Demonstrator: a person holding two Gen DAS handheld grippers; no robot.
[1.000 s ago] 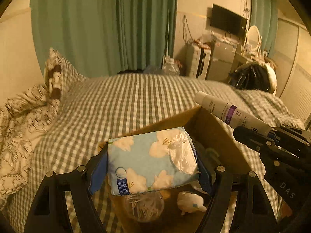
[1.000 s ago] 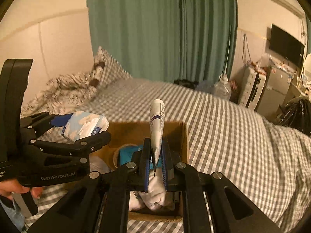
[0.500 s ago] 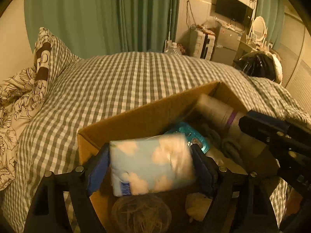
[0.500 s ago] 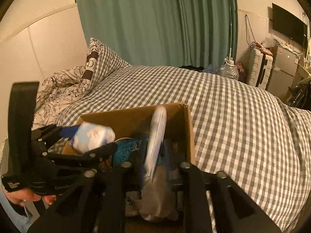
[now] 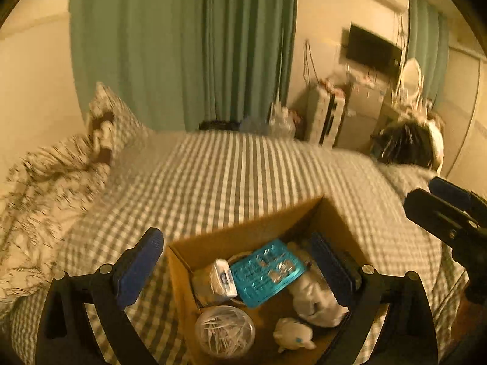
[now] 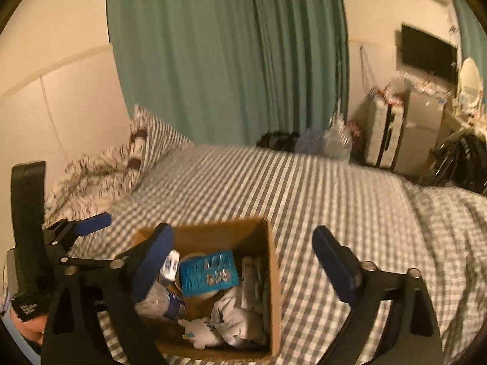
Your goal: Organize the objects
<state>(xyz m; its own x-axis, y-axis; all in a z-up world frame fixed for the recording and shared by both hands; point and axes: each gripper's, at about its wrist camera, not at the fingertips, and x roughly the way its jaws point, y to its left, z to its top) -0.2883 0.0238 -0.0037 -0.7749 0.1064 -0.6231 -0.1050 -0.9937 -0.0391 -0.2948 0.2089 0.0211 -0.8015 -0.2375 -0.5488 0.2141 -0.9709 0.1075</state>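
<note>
An open brown cardboard box (image 5: 252, 237) sits on the grey-and-white checked bedspread (image 5: 243, 176). Inside it, a teal blister card (image 5: 268, 272) lies near the back wall, a folded pale packet (image 5: 217, 283) just left of it, a clear round tub of cotton swabs (image 5: 225, 331) at the front left corner, a small white plush toy (image 5: 292, 337) beside the tub, and crumpled white cloth (image 6: 240, 316) along the right wall. The left gripper (image 5: 240, 270) hangs over the box, fingers spread wide and empty. The right gripper (image 6: 243, 264) hangs likewise, wide apart, holding nothing.
</note>
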